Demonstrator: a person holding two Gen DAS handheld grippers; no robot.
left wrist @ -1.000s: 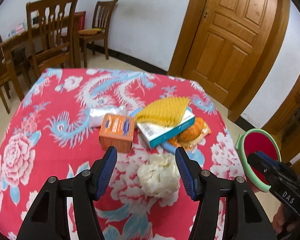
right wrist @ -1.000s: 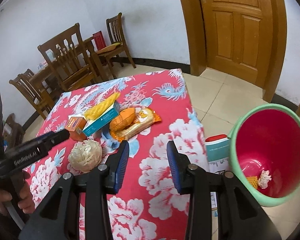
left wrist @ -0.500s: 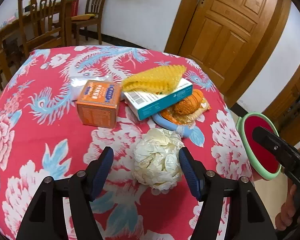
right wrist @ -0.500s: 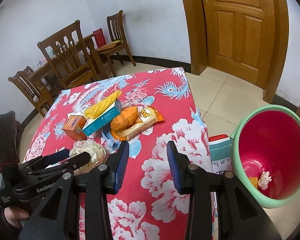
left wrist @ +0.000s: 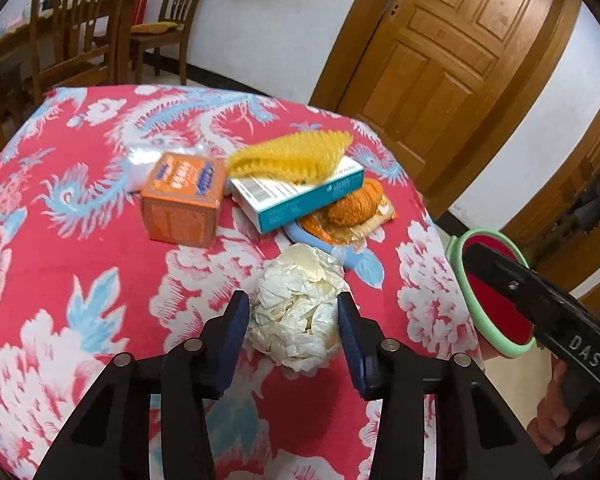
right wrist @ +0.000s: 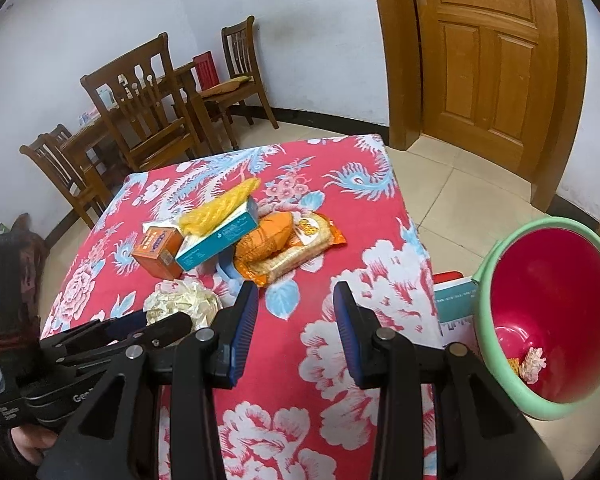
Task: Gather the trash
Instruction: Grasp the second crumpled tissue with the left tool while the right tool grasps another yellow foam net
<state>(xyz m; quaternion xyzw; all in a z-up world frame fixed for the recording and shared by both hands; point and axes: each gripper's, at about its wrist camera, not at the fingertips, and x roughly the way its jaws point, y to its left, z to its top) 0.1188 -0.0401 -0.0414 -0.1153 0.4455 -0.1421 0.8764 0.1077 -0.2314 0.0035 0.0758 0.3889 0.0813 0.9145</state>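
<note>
A: What is sitting nearest the lens in the left wrist view?

B: The left hand-held gripper [left wrist: 292,318], at the bottom centre. Its jaws have just been closing, and the blue pads [left wrist: 236,320] are pressing on both sides of the paper wad [left wrist: 300,308], so it is grasping the wad. The wad is resting on the counter [left wrist: 80,248], on the red flowered cloth.

A: And the right one?

B: In the right wrist view the right hand-held gripper [right wrist: 296,320] is hanging at the bottom centre with its jaws parted and nothing between them, only cloth showing below. In the left wrist view its black body is reaching in from the lower right, a hand [left wrist: 552,420] wrapping its grip.

A: Where is the bin?

B: The bin [right wrist: 496,256] is standing off the counter at the right edge of the right wrist view, green rim and red inside, with a few scraps [right wrist: 532,364] lying at its bottom. A teal box [right wrist: 456,304] is showing just to its left, low beside the counter.

A: What is lying beyond the wad?

B: Toward the middle of the frame, an orange box [left wrist: 182,200] is standing to the left. Beside it a teal carton [left wrist: 300,196] is carrying a yellow mesh [left wrist: 292,152] on top. To the right, an orange snack bag [left wrist: 352,208] is lying partly under the carton.

A: Further back?

B: Wooden chairs [left wrist: 72,32] are crowding the upper left, and a door [left wrist: 452,52] is filling the upper right.
</note>
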